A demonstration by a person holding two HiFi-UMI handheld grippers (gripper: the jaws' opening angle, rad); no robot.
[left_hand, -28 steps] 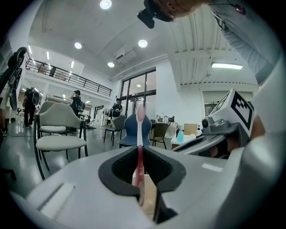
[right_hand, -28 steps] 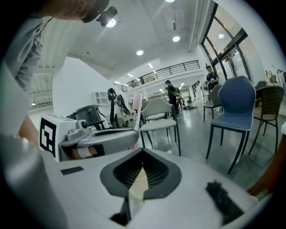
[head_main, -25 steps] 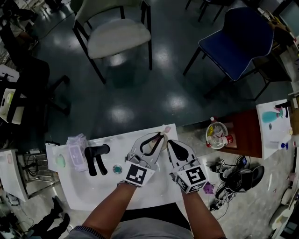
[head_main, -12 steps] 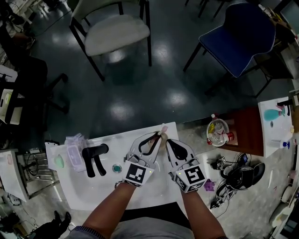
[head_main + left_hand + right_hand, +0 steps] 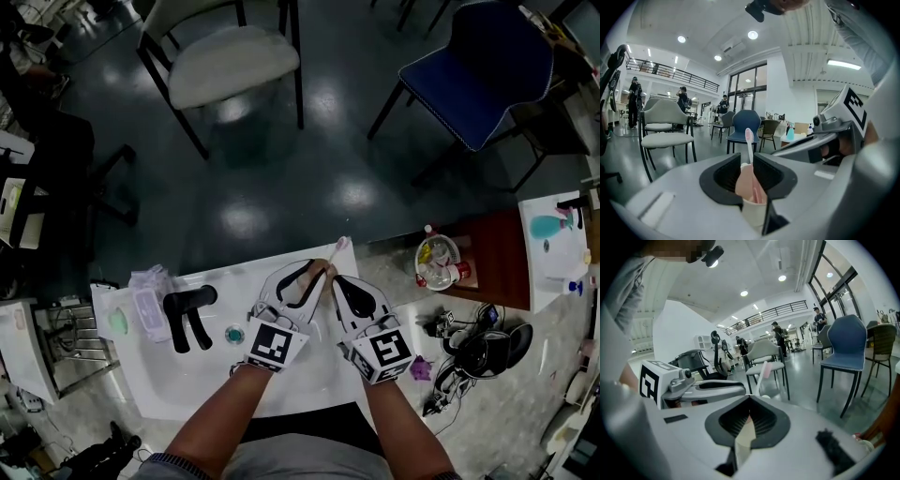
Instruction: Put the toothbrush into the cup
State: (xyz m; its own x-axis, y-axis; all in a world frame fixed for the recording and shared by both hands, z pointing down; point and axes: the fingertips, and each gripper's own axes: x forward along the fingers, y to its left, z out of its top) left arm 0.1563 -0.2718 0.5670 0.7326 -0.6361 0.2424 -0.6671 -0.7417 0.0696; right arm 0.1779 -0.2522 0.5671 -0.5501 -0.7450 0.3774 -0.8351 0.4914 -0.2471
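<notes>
Toothbrush (image 5: pixel 749 146) stands in cup (image 5: pixel 753 213).
My left gripper (image 5: pixel 751 173) has just parted its jaws, which sit loose around both; my right gripper (image 5: pixel 749 425) pinches the cup wall.

Lighting: dim head view, bright claw views.
I log floor (image 5: pixel 246 228) glare, ceiling lamps (image 5: pixel 752 34), fisheye-black corners.

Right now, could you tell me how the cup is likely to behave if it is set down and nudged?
The cup looks thin-walled, so it is probably light and easily crushed. With the tall toothbrush rising well above its rim, it may tip easily.
</notes>
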